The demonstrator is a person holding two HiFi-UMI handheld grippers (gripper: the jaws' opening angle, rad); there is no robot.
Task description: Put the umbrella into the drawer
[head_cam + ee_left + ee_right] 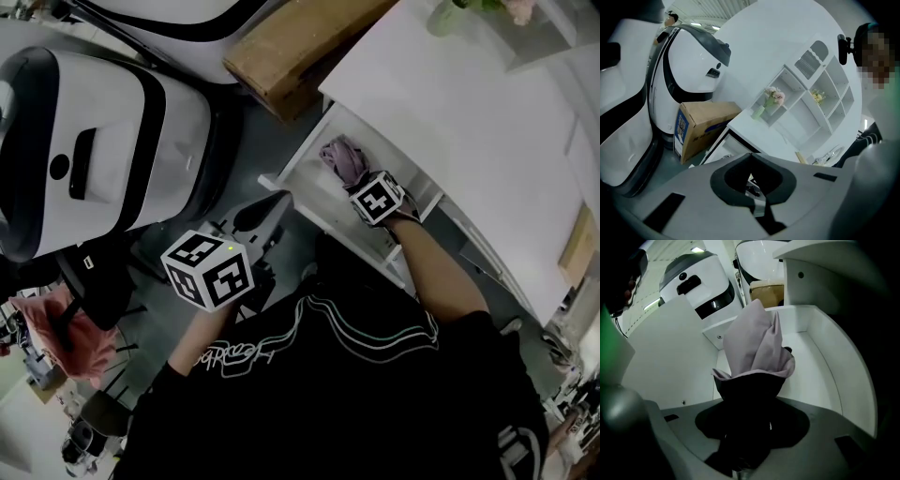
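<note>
The folded umbrella (pixel 754 345), mauve fabric over a dark lining, hangs inside the open white drawer (pixel 820 362). My right gripper (pixel 750 401) is shut on its dark lower part and points steeply down. In the head view the umbrella (pixel 342 157) sticks out past the right gripper (pixel 364 180), over the drawer (pixel 309 211) that is pulled out from under the white desk. My left gripper (pixel 262 211) hovers to the left of the drawer front, above the floor. Its jaws (pixel 751 157) meet at the tips with nothing between them.
A cardboard box (pixel 291 47) stands on the floor next to the desk's end, beyond the drawer. A large white machine (pixel 103 141) fills the left side. The white desk top (pixel 450 103) overhangs the drawer. A wall shelf holds a vase of flowers (pixel 772 97).
</note>
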